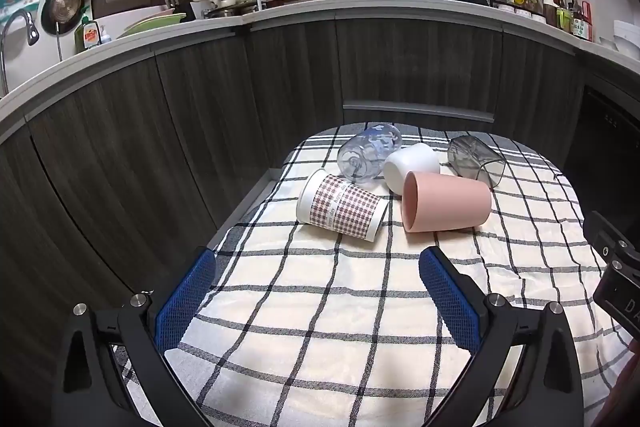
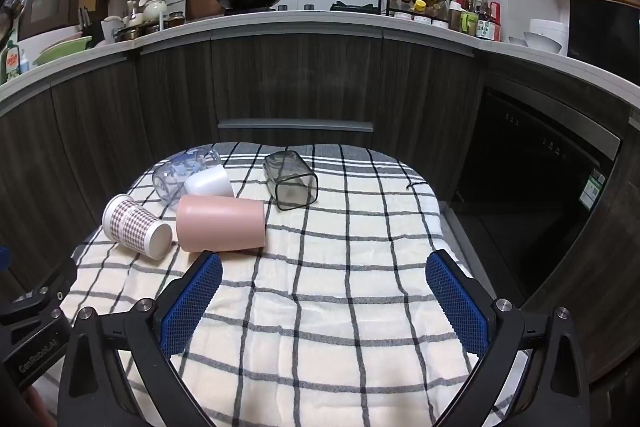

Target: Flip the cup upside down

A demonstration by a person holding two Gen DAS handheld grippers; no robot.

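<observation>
"GenRobot.AI" on left tongs body (image 2: 34,357), "mish" on green bottle (image 1: 89,35)

Lighting was even indoor, overhead; soft shadows lay under the cups on the checked cloth (image 1: 360,307). Strong fisheye bowed the counter (image 2: 320,23) (corners vignetted black). Focus stayed sharp.

A matt pink plastic cup (image 1: 446,201), a checked paper cup (image 1: 342,207) and a clear glossy plastic cup (image 1: 366,155) lie on soft woven checked cloth (image 1: 340,307); blue textured pads (image 2: 190,301) line the tongs.
</observation>
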